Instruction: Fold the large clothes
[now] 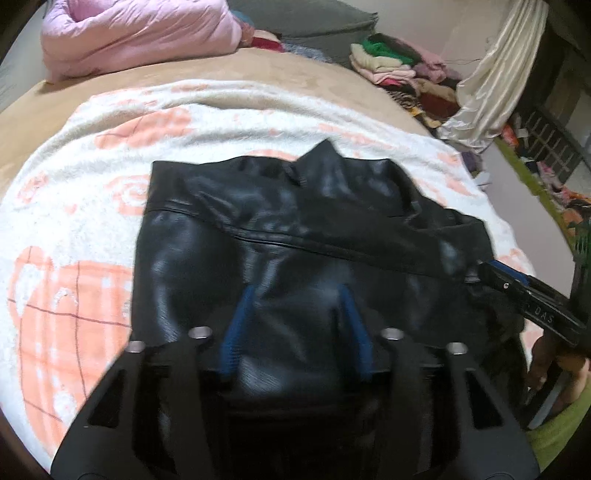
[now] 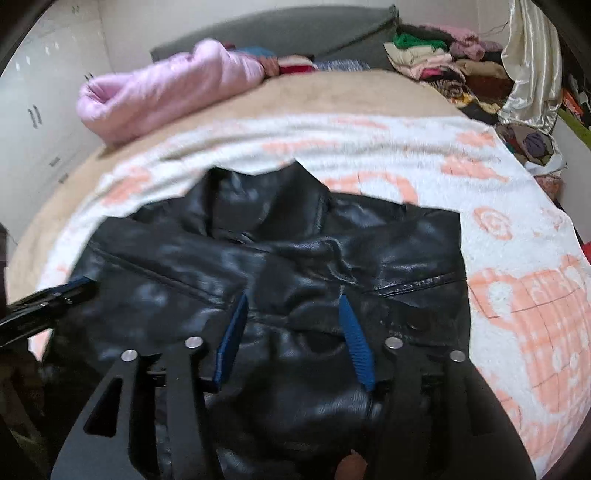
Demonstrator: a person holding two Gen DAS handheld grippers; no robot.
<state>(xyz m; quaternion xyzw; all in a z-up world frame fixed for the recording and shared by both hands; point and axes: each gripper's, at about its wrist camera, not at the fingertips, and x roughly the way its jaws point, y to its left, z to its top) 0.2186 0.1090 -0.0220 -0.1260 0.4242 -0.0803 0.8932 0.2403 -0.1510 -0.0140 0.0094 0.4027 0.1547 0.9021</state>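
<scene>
- The black leather jacket lay spread on the white and peach blanket covering the bed, collar pointing away toward the far side and hem toward the person, so its long axis ran straight out from both tools.
- One sleeve or side panel was already turned in across the upper body, running slantwise from the left shoulder toward the right edge.
- The left gripper hung low over the jacket's lower middle, its blue pads spread wide with leather showing between them; I could not tell whether the tips touched the surface.
- The right gripper stood over the right half of the jacket, jaws likewise parted wide and holding nothing; the folded sleeve's crumpled end lay just ahead of its tips.
- From the left camera, the right tool's tip sat at the jacket's right edge, near the end of the folded sleeve. Judging by that, the right hand was the nearer one to that loose edge, while the left was better placed for the hem.
- Open blanket ran on the left, the right and beyond the collar, so there seemed room to bring the hem up toward the collar.
- The pink quilt sat well apart at the far end of the bed, and the pile of clothes lay beyond the bed's far right corner, both clear of the work.
- The near hem ran under both tools and out of view, so how it lay could not be told.
</scene>
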